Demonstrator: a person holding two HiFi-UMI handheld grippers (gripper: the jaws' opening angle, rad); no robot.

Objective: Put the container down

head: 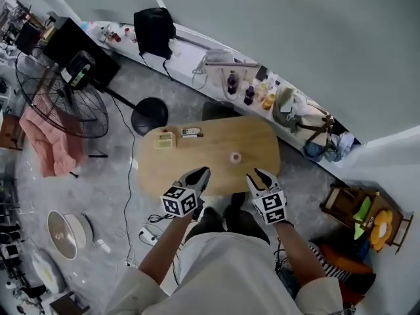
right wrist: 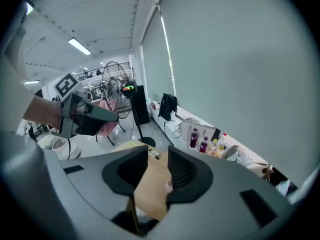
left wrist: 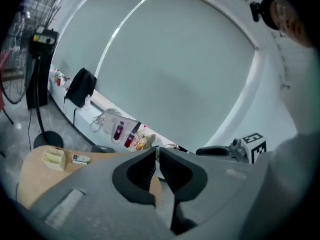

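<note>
Open tabletop (head: 216,170) around small container (head: 235,157)

Table (head: 216,143) tan wood; container (head: 235,157) white; box (head: 163,140) pale yellow; fan (head: 62,100) black.

Two hand-held grippers (head: 199,174) (head: 260,174), one table (head: 211,155), one container (head: 235,157), one fan (head: 62,100)

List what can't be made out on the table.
Small container: too small in the head view to tell its kind; half hidden behind a jaw in the right gripper view.
Remote: buttons too small in every view.
Table near edge: partly covered by left gripper and right gripper in the head view.
</note>
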